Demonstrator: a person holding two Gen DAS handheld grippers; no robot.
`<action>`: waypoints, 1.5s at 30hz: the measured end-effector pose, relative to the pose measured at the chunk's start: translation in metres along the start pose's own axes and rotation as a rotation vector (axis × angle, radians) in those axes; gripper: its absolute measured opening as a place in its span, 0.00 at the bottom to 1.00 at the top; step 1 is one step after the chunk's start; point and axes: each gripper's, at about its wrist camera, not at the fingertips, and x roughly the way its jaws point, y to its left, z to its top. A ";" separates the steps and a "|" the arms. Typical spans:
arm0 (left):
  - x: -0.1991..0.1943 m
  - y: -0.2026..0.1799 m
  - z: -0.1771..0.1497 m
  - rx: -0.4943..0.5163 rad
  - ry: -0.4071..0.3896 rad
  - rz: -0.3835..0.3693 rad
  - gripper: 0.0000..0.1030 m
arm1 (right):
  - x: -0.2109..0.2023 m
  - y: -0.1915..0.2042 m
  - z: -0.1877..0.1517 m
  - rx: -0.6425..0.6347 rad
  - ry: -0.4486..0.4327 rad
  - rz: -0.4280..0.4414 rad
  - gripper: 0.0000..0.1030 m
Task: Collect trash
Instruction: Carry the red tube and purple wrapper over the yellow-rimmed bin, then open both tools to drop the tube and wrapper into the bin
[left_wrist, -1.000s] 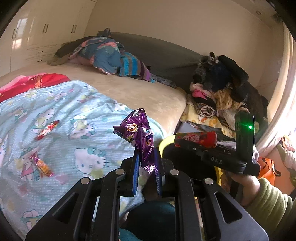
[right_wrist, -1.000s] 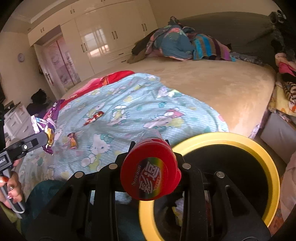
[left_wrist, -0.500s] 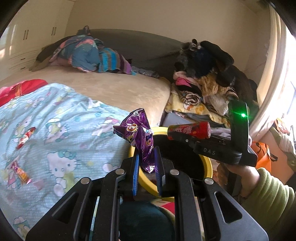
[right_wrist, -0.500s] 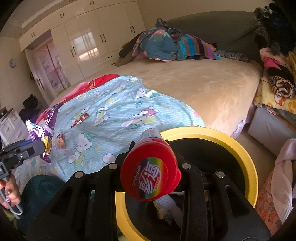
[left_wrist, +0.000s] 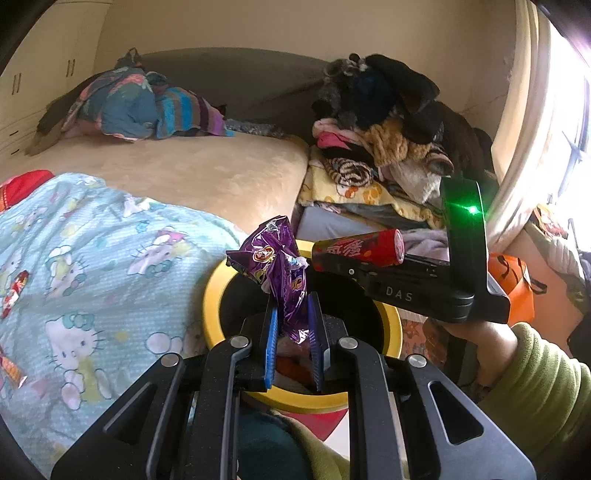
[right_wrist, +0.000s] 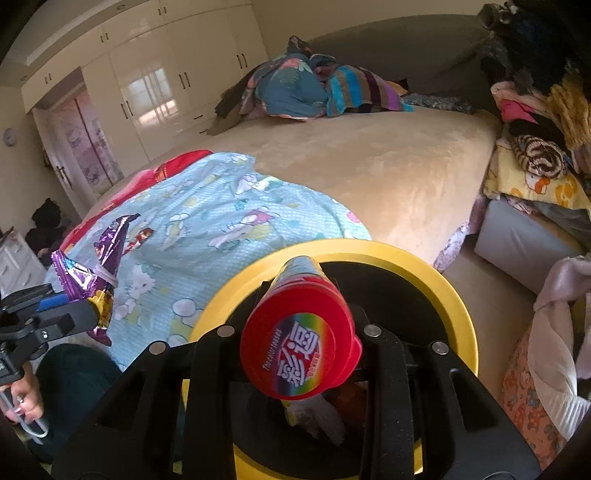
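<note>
My left gripper (left_wrist: 292, 317) is shut on a crumpled purple snack wrapper (left_wrist: 275, 266), held over the near rim of a yellow-rimmed black bin (left_wrist: 212, 295). The wrapper also shows in the right wrist view (right_wrist: 92, 273). My right gripper (right_wrist: 301, 295) is shut on a red tube-shaped snack can (right_wrist: 299, 350), held over the bin's opening (right_wrist: 461, 314); the can also shows in the left wrist view (left_wrist: 358, 251). Some trash lies inside the bin (right_wrist: 317, 413). Small candy wrappers (left_wrist: 14, 291) lie on the blue Hello Kitty blanket (left_wrist: 92, 258).
The bed (left_wrist: 207, 173) fills the left, with bunched bedding (left_wrist: 140, 107) at its head. A pile of clothes (left_wrist: 384, 122) sits right of the bed. White wardrobes (right_wrist: 147, 92) stand across the room. An orange bag (left_wrist: 513, 284) sits by the curtain.
Both grippers have swung right from over the bed toward the bin. The wrapper and the can are now over the bin's opening, still held.
</note>
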 end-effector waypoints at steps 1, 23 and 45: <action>0.004 -0.002 0.000 0.006 0.007 -0.002 0.14 | 0.000 -0.002 -0.001 0.003 0.002 -0.003 0.23; 0.078 -0.001 -0.005 -0.002 0.132 -0.055 0.39 | 0.014 -0.037 -0.023 0.062 0.079 -0.044 0.30; 0.006 0.027 0.011 -0.080 -0.060 0.153 0.94 | -0.011 -0.021 -0.008 0.086 -0.038 -0.074 0.74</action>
